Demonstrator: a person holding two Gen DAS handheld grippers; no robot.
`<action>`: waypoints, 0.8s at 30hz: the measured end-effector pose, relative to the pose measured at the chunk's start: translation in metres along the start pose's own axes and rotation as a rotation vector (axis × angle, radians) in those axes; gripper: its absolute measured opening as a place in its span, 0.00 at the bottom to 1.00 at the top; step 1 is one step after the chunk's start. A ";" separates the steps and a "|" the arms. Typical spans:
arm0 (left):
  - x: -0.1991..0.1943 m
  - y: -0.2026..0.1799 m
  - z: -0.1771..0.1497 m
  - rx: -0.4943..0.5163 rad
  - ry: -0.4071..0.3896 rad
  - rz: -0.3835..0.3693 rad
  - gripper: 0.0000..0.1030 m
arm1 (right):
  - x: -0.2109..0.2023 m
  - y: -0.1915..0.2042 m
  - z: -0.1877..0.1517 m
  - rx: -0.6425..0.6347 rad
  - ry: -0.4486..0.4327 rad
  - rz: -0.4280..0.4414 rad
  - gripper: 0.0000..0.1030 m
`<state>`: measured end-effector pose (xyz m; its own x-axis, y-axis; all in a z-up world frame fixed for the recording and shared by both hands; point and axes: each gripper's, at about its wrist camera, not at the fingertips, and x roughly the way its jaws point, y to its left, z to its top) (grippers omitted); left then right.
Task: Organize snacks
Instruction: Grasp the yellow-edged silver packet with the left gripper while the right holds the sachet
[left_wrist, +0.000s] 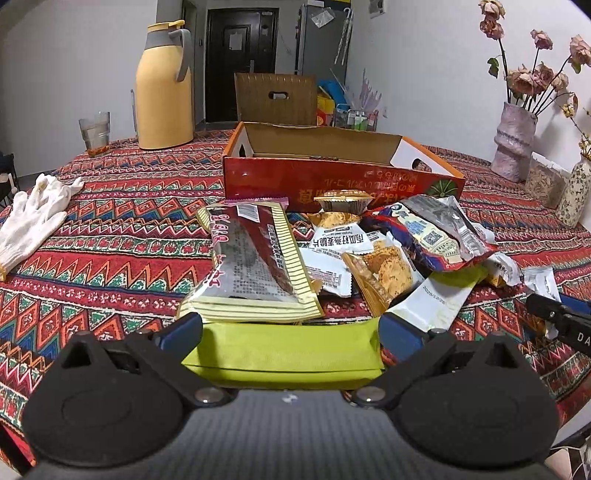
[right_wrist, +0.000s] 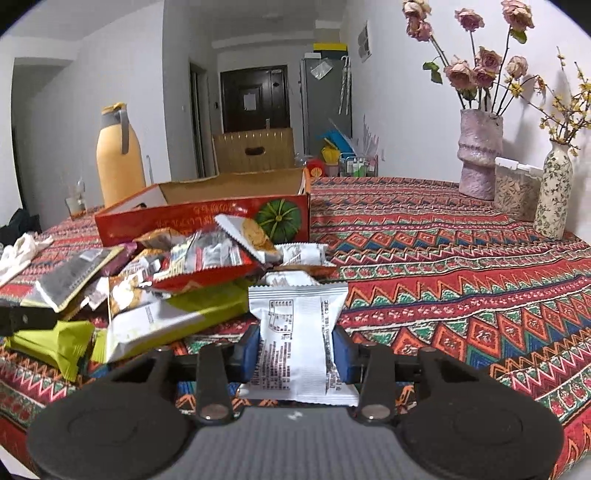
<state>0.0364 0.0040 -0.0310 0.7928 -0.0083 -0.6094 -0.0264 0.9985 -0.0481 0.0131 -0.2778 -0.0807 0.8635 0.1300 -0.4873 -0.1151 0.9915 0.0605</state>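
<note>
A: Left gripper (left_wrist: 290, 328), left wrist view: blue pads set wide either side of the flat lime-green foil packet (left_wrist: 282, 349), touching its edges. Squeeze and it buckles or skates away.

B: Right wrist view: right gripper (right_wrist: 295, 352) is pinched narrow on the small white crinkly sachet (right_wrist: 297, 332). Slick wrapper could slide out before reaching the open red cardboard box (right_wrist: 207, 218) behind the snack pile (right_wrist: 177, 266).

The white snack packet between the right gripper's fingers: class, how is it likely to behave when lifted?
The white snack packet is thin printed film, so its free ends will probably flop. It looks small and puffy, likely light. The right gripper pinches its middle; glossy film might slip, and contents may crush.
</note>
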 end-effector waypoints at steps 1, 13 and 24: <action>0.000 0.001 0.003 -0.003 0.004 -0.003 1.00 | 0.000 -0.001 0.001 0.002 -0.002 0.000 0.39; 0.042 0.010 0.059 0.002 0.115 0.098 1.00 | 0.011 -0.014 0.015 0.023 -0.037 -0.024 0.39; 0.082 0.015 0.061 -0.039 0.233 0.100 0.77 | 0.031 -0.019 0.030 0.027 -0.045 -0.035 0.39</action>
<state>0.1377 0.0218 -0.0337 0.6233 0.0731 -0.7786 -0.1241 0.9923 -0.0061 0.0563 -0.2923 -0.0709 0.8879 0.0944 -0.4503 -0.0715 0.9951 0.0676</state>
